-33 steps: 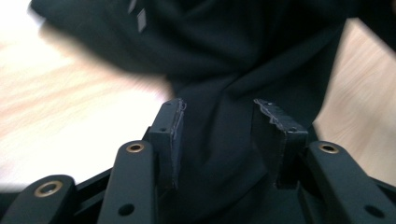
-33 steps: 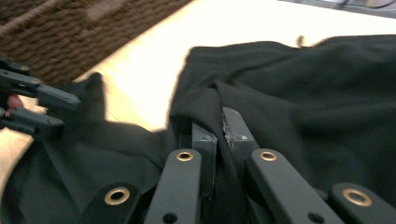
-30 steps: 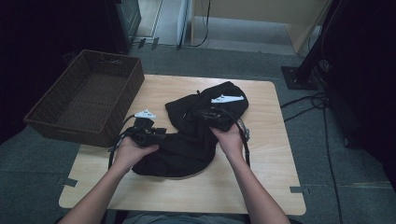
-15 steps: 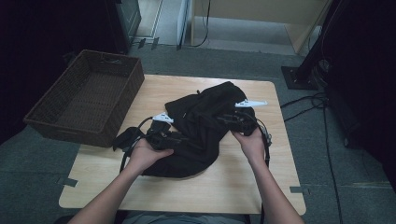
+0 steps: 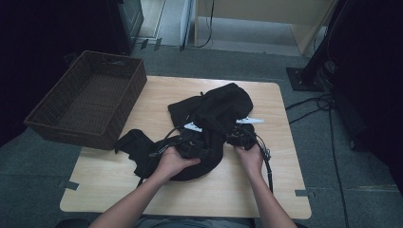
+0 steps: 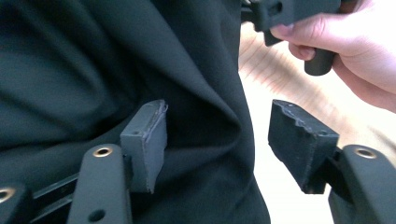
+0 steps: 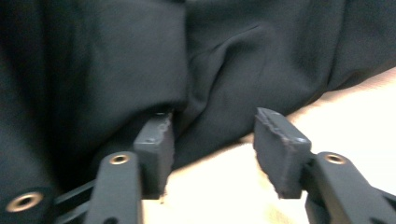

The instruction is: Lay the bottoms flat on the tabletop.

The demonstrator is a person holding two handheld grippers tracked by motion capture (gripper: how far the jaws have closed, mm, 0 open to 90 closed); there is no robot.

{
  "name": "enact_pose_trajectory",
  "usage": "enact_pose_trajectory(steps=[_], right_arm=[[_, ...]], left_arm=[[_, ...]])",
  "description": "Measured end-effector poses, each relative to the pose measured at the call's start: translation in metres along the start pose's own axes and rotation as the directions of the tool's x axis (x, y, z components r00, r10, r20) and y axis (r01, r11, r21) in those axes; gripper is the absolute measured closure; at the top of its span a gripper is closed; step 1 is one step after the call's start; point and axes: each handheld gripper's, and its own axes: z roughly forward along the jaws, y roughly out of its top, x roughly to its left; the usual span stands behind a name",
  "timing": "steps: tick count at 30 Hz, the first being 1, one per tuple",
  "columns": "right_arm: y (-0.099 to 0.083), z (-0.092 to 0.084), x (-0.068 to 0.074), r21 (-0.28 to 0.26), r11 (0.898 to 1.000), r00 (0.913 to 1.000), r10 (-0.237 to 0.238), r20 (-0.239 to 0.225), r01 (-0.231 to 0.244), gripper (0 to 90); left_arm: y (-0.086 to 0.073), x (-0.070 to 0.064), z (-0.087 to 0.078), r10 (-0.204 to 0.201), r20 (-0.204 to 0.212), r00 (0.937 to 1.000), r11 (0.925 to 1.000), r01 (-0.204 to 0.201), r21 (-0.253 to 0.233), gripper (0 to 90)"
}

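At the centre of the high view a black garment (image 5: 209, 118) lies bunched on the table (image 5: 157, 190). The left gripper (image 6: 219, 144) has just been opening, cloth loose between its parted jaws. The right gripper (image 7: 212, 140), likewise just opening, seems to grip nothing.

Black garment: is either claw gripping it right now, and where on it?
Neither. Both claws, left and right, have just been opening: jaws stand apart at the near edge of the black garment, a fold between the left's jaws, pads not pressing.
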Motion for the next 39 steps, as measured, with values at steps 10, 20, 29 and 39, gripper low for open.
enact_pose_trajectory(steps=[10,20,29,39], right_arm=[[0.000,0.019,0.016,-0.035,0.996,0.9942,-0.074,0.079,0.077,54.7],[0.008,0.017,0.020,0.013,0.998,0.9975,-0.062,0.034,0.062,88.9],[0.025,-0.016,0.006,-0.054,0.998,0.9992,-0.030,0.027,0.032,89.5],[0.032,-0.035,0.010,-0.106,0.993,0.9986,-0.052,-0.006,0.051,87.2]], left_arm=[[-0.011,0.013,0.025,0.104,-0.196,0.9750,0.9946,-0.102,0.021,69.7],[0.002,0.031,-0.020,0.028,-0.087,0.9958,0.9984,-0.032,-0.046,88.5],[0.028,0.069,-0.107,-0.116,-0.021,0.9930,0.9710,0.109,-0.213,88.6],[0.003,0.097,-0.109,-0.156,-0.121,0.9803,0.9831,0.142,-0.115,84.6]])
